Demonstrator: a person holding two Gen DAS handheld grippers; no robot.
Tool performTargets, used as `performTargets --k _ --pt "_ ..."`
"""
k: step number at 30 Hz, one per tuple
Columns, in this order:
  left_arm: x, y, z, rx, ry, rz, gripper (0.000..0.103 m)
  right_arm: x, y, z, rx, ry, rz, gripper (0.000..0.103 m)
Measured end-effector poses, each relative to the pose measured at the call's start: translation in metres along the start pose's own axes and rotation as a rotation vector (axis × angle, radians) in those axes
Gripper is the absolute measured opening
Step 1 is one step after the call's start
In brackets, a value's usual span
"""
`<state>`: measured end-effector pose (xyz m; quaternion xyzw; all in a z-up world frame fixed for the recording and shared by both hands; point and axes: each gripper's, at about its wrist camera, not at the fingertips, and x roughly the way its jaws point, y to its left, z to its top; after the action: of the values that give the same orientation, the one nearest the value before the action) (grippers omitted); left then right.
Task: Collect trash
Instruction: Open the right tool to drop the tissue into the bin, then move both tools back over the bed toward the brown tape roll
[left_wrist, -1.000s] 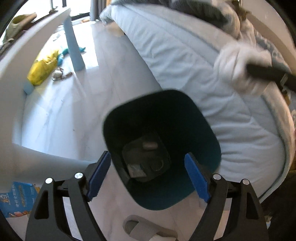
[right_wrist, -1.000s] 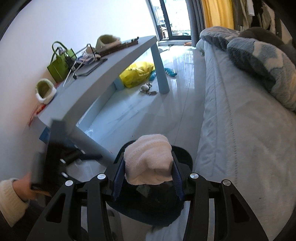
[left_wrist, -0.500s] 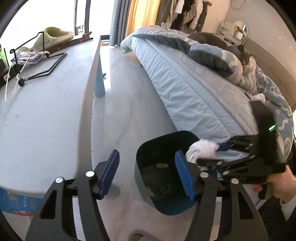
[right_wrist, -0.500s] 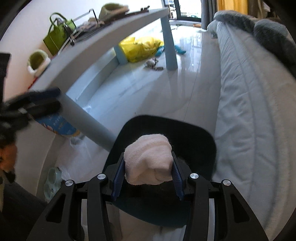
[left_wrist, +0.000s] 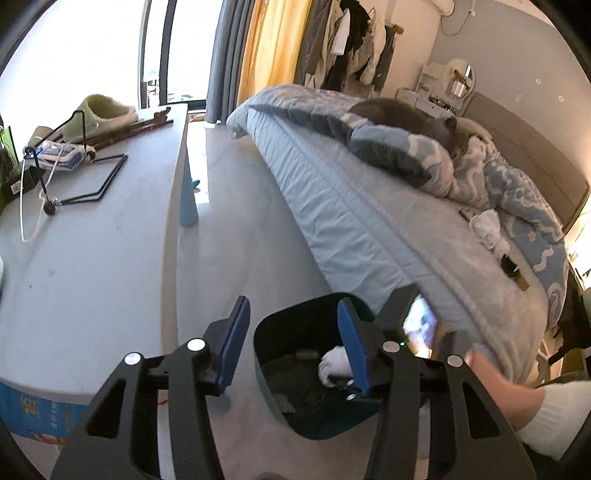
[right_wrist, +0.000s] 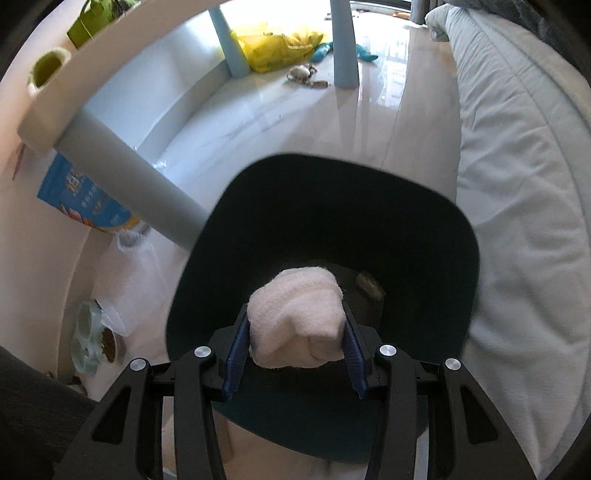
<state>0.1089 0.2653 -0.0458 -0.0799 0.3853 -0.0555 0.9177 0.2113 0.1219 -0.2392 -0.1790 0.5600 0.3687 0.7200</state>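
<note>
A long pale grey table (left_wrist: 110, 236) carries a light green slipper (left_wrist: 105, 110), a black wire stand (left_wrist: 96, 177) and a white cable (left_wrist: 27, 206). A pale blue quilted bed (left_wrist: 351, 206) stands opposite, bearing a grey-and-blue patterned blanket (left_wrist: 417, 155). A yellow plastic bag (right_wrist: 275, 48) lies on the glossy floor beneath the table.
</note>
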Motion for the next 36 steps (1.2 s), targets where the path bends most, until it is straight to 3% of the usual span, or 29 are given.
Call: performTargets --k 7,11,19,30,36 --pt "-0.020 -0.021 0.017 0.028 -0.061 -0.030 0.050 0.021 0.005 -0.011 -0.054 0.063 -0.071 0.051" --pt "-0.026 -0.025 0.023 0.024 -0.082 -0.031 0.050 0.015 0.010 -0.012 -0.085 0.047 -0.096 0.064" --pt "-0.034 -0.035 0.036 0.025 -0.118 -0.015 0.050 -0.009 0.013 -0.017 -0.126 0.003 -0.090 0.067" --pt "-0.029 -0.070 0.052 0.037 -0.140 -0.032 0.054 -0.087 0.021 -0.021 -0.191 -0.178 0.002 0.070" --pt "-0.021 -0.094 0.057 0.055 -0.140 -0.041 0.063 -0.129 0.005 -0.029 -0.178 -0.266 0.021 0.070"
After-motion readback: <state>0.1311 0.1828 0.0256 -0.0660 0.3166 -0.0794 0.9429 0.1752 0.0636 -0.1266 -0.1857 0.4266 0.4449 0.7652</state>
